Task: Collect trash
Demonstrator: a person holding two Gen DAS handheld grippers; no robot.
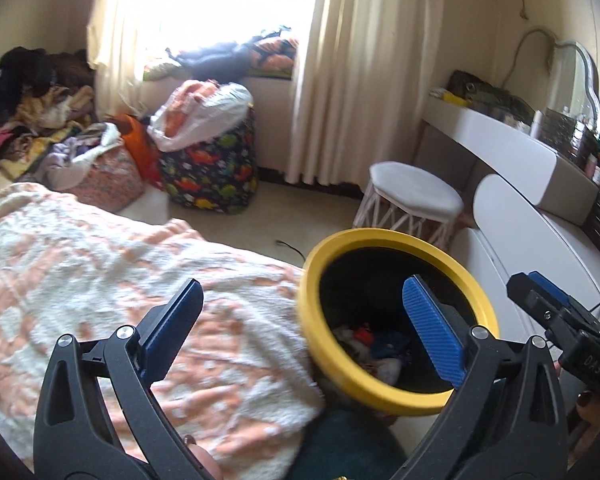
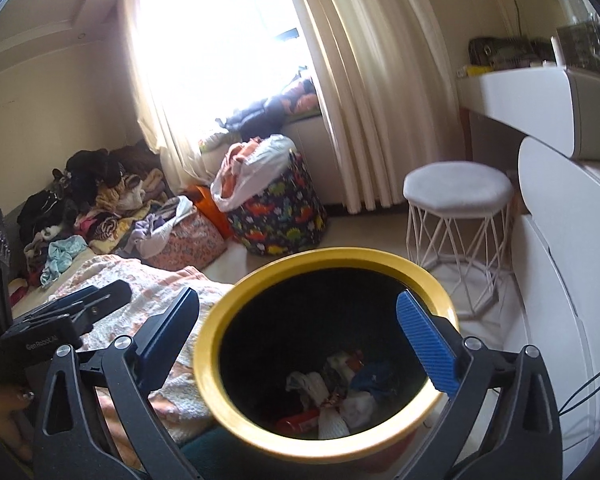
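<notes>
So: yellow-rimmed trash bin (image 2: pixel 324 360) sits bottom centre of the right wrist view, black inside, with crumpled trash (image 2: pixel 340 396) on its floor: white paper or cloth bits, a red wrapper, something dark blue. In the left wrist view the same bin is lower right of centre, rim tilted toward the lens.

Right gripper (image 2: pixel 300 336) jaws wide apart, nothing between the pads; the blue ribbed right fingertip (image 2: pixel 424 344) overlaps the bin mouth, the left finger sits outside the rim over the blanket. Left gripper (image 1: pixel 304 324) also spread wide and empty; its blue right fingertip (image 1: pixel 432 328) overlaps the bin opening, the other finger is over the blanket. Each gripper shows at the edge of the other's view, right one at the right edge, left one at the left edge.

Bin is just beside an orange-and-white fuzzy blanket (image 1: pixel 100 264) filling the lower left. Dark teal fabric (image 1: pixel 348 440) below the bin.

Further out: white stool with wire legs (image 2: pixel 456 200) right of centre, white vanity desk (image 1: pixel 540 160) at right edge, dinosaur-print fabric bin (image 2: pixel 280 212) stuffed with a white bag at centre, clothes pile (image 2: pixel 92 200) at left, cream curtains (image 2: pixel 360 80) over a bright window.
</notes>
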